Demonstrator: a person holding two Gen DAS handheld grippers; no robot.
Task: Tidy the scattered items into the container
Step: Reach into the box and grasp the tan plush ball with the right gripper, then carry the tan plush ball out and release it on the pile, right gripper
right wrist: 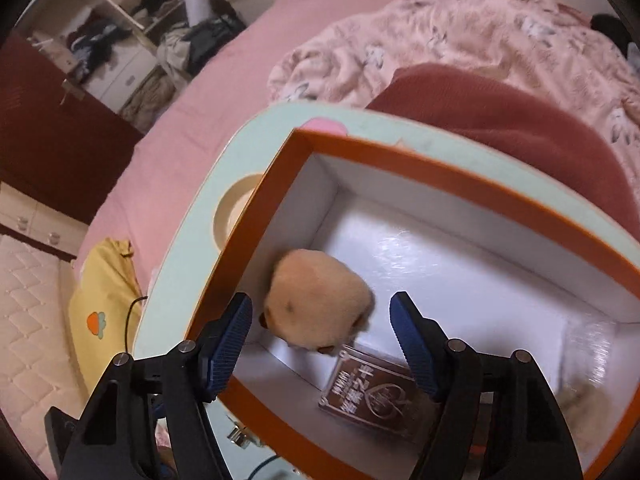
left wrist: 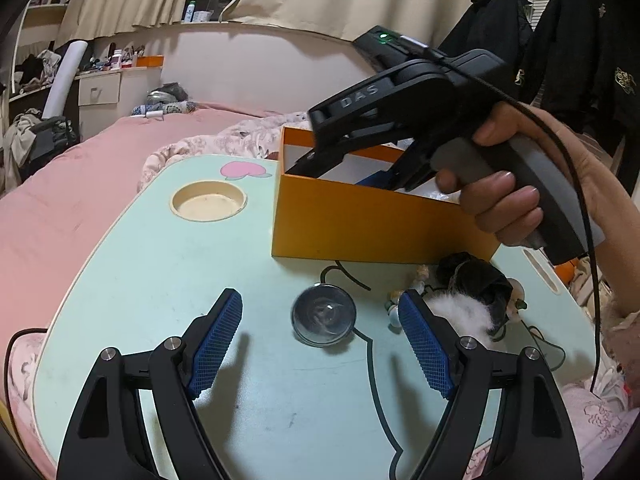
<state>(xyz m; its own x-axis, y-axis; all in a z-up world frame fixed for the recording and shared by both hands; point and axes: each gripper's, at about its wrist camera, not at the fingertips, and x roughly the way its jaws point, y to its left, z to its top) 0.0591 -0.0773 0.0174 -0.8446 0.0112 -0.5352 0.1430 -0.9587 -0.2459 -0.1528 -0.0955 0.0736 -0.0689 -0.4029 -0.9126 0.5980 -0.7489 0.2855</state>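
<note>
Inside the orange box (right wrist: 256,216), lower centre of the right wrist view, a tan plush toy (right wrist: 318,304) sits between the wide-open, empty right gripper (right wrist: 322,340), beside a clear case (right wrist: 368,392) with unreadable writing. Lower centre in the left view, the left gripper (left wrist: 320,340) gapes empty around a round tin (left wrist: 323,316). "DAS" marks the right tool.
</note>
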